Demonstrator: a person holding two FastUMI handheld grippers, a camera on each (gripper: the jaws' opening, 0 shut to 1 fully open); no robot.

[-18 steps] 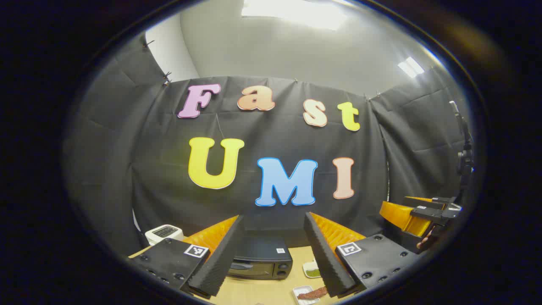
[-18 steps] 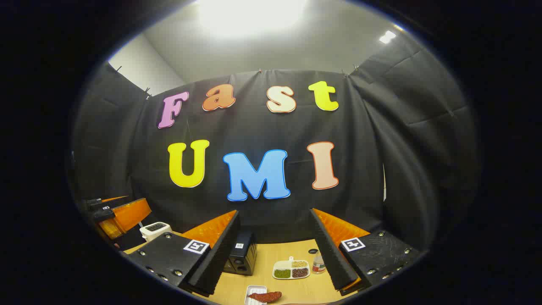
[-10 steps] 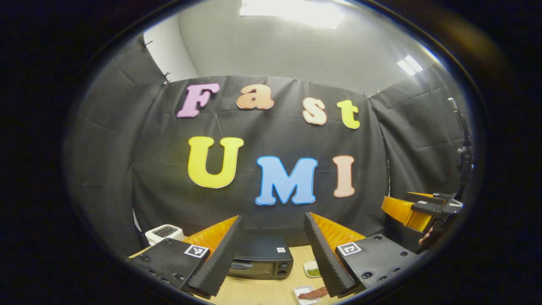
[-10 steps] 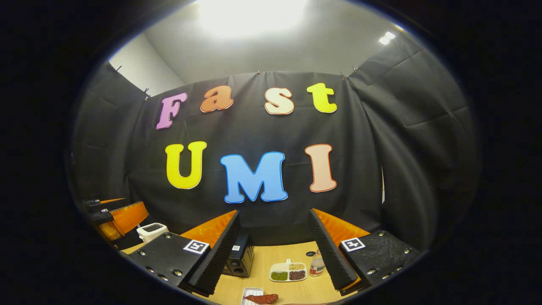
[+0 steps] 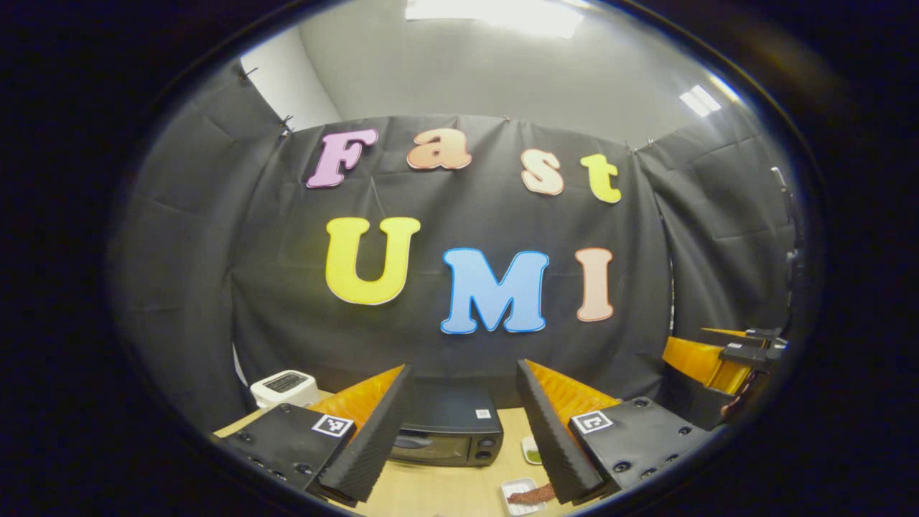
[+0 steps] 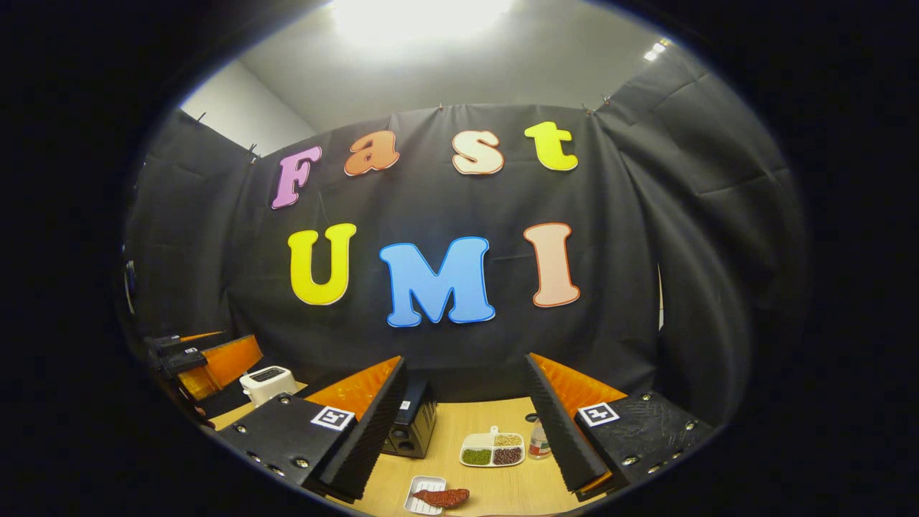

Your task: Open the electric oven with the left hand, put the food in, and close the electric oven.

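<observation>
Both claws have tipped slightly downward since the earlier frames, so more of the wooden worktop now shows at the bottom of each view.

From the left gripper view, the left claw has its two fingers spread wide with nothing between them. Through the gap sits the black electric oven, door closed, near the worktop's back edge against the black cloth wall. A white toaster stands near the back left corner. Right of the oven, a white tray holding a reddish-brown piece of food lies toward the front edge, partly cut off by the right finger. A small dish with green contents is mostly hidden behind that finger. The right claw hangs at the far right, above the worktop; whether it is wide or narrow is hard to tell here.

From the right gripper view, the right claw is also spread wide and holds nothing. The oven is half hidden behind its left finger. Bare worktop lies between the oven and a divided dish of beans; a small bottle stands just beside the dish. The food on its tray lies at the front edge.
</observation>
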